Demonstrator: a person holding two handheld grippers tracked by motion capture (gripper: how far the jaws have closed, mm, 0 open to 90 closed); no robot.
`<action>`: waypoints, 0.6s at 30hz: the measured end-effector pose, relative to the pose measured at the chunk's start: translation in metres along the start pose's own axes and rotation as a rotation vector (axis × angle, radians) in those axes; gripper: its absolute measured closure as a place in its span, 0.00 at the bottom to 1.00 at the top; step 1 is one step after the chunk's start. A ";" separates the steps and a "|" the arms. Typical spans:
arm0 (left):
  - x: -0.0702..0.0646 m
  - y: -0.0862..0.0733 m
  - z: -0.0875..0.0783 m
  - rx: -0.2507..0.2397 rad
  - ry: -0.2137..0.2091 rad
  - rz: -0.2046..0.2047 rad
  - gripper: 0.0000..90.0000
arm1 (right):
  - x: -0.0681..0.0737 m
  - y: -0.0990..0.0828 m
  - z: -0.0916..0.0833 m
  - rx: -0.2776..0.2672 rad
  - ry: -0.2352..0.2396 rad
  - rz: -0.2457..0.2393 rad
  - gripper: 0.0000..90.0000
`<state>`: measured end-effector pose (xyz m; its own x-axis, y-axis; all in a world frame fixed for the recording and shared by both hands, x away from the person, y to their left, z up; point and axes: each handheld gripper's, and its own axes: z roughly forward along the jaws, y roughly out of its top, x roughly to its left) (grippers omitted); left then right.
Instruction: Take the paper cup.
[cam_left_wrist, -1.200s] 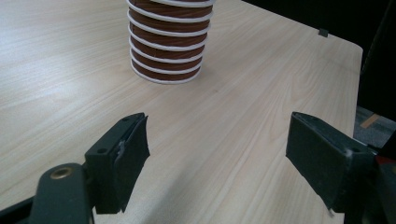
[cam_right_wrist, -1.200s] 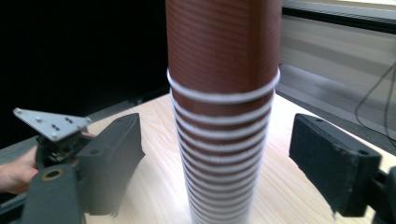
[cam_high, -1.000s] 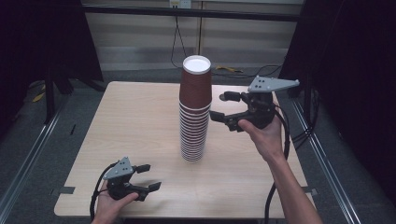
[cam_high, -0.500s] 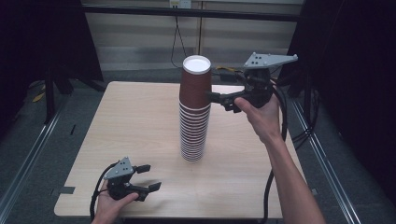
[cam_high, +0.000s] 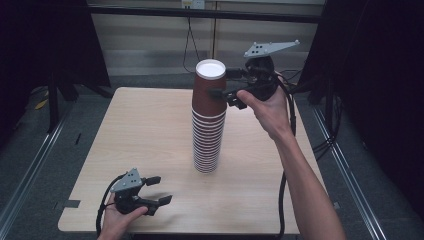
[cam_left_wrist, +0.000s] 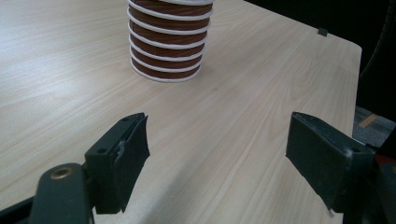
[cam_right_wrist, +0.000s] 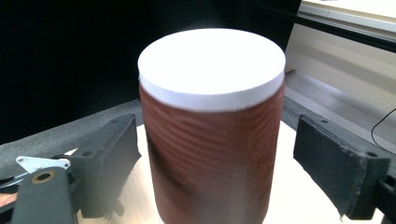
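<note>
A tall stack of upside-down brown paper cups with white rims stands mid-table on the wooden table. Its top cup shows a white base. My right gripper is level with that top cup, open, with one jaw on each side and a gap to each. In the right gripper view the top cup stands between the jaws of the right gripper. My left gripper rests open at the table's near left corner. In the left gripper view the left gripper holds nothing, and the stack's foot is farther off.
The table's near edge lies just behind the left hand. A black cable trails from the right gripper down past the forearm. Dark curtains and metal floor rails flank the table.
My right gripper has risen and moved left from beside the stack's upper part, so its jaws now straddle the top cup. The left gripper has stayed put.
</note>
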<state>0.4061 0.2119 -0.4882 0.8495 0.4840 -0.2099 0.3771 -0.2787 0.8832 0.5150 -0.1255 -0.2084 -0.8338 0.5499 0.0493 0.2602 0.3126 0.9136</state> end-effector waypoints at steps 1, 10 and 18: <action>0.000 0.000 0.000 -0.001 -0.001 0.001 0.23 | 0.000 0.001 0.002 0.003 -0.002 -0.002 0.15; 0.000 0.000 -0.001 0.000 -0.001 0.000 0.23 | -0.002 0.010 0.013 0.034 0.010 -0.007 0.15; 0.001 -0.001 -0.001 0.004 0.004 -0.002 0.23 | -0.001 0.017 0.021 0.058 0.010 -0.010 0.17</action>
<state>0.4061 0.2137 -0.4887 0.8470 0.4882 -0.2103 0.3806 -0.2806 0.8812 0.5305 -0.1043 -0.2018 -0.8410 0.5392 0.0444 0.2792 0.3622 0.8893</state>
